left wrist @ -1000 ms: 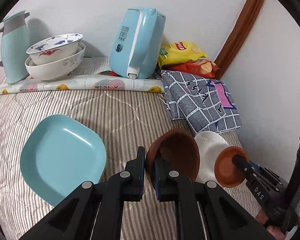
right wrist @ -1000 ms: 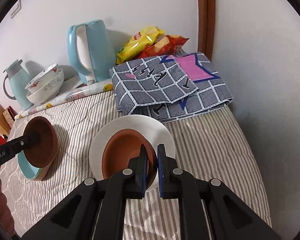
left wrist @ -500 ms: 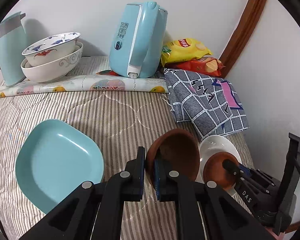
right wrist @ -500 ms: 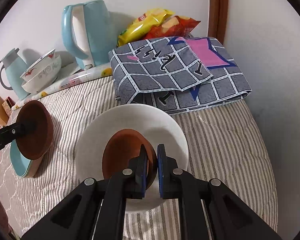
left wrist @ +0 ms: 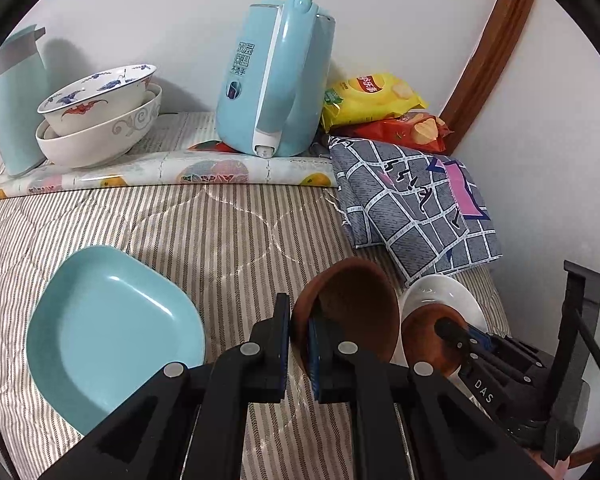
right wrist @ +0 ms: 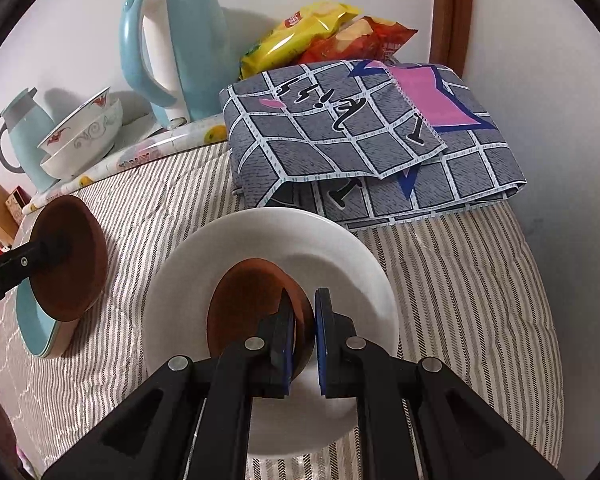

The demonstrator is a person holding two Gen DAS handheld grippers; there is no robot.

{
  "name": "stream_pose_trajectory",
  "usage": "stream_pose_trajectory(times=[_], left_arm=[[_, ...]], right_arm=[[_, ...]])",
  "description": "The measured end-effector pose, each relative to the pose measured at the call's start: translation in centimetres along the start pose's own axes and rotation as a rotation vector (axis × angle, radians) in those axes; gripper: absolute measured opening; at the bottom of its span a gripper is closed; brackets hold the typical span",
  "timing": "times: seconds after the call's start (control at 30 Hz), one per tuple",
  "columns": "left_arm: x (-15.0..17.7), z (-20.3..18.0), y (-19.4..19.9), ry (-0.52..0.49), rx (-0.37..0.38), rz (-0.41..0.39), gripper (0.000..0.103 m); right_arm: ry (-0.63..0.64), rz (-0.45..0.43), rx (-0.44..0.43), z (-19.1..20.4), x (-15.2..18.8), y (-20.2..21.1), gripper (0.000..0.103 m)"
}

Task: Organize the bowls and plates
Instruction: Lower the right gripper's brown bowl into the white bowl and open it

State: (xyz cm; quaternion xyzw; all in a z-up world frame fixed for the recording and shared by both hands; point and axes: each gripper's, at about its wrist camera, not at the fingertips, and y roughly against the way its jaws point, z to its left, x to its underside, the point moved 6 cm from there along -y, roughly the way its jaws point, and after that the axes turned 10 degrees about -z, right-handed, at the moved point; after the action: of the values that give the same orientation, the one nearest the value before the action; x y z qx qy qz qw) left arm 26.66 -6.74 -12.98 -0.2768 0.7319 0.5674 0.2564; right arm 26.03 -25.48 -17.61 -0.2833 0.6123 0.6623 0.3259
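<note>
My left gripper (left wrist: pixel 299 334) is shut on the rim of a brown bowl (left wrist: pixel 352 312) and holds it tilted above the striped cloth, right of the teal square plate (left wrist: pixel 112 332). My right gripper (right wrist: pixel 303 330) is shut on the rim of a second brown bowl (right wrist: pixel 248 304), which sits low inside the white plate (right wrist: pixel 324 248). In the right wrist view the left gripper's bowl (right wrist: pixel 70 264) hangs over the teal plate (right wrist: pixel 36 320). In the left wrist view the right gripper's bowl (left wrist: pixel 426 336) and the white plate (left wrist: pixel 440 292) are at the lower right.
Two stacked patterned bowls (left wrist: pixel 100 116), a teal jug (left wrist: pixel 16 96) and a blue kettle (left wrist: pixel 274 80) stand along the back wall. Chip bags (left wrist: pixel 376 104) and a folded checked cloth (left wrist: pixel 416 204) lie at the back right, close to the white plate.
My right gripper has lowered its brown bowl down into the white plate. My left gripper, with its bowl, has drifted slightly right of the teal plate.
</note>
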Motion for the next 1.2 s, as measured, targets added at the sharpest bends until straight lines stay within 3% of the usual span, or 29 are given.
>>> stream_pose_trajectory(times=[0.37, 0.53, 0.63, 0.8, 1.2], left_arm=[[0.8, -0.1, -1.1, -0.006, -0.016, 0.025, 0.009], [1.5, 0.7, -1.0, 0.01, -0.027, 0.038, 0.008], [1.4, 1.3, -0.3, 0.012, -0.034, 0.028, 0.008], [1.1, 2.7, 0.7, 0.022, -0.056, 0.016, 0.008], [0.6, 4.1, 3.0, 0.048, -0.065, -0.018, 0.008]], right_arm=[[0.092, 0.051, 0.027, 0.5, 0.1, -0.7, 0.011], [0.108, 0.059, 0.017, 0.7, 0.2, -0.8, 0.017], [0.116, 0.056, 0.015, 0.9, 0.3, -0.7, 0.023], [0.131, 0.027, 0.021, 1.4, 0.1, -0.5, 0.044], [0.096, -0.017, 0.006, 1.3, -0.3, 2.0, 0.044]])
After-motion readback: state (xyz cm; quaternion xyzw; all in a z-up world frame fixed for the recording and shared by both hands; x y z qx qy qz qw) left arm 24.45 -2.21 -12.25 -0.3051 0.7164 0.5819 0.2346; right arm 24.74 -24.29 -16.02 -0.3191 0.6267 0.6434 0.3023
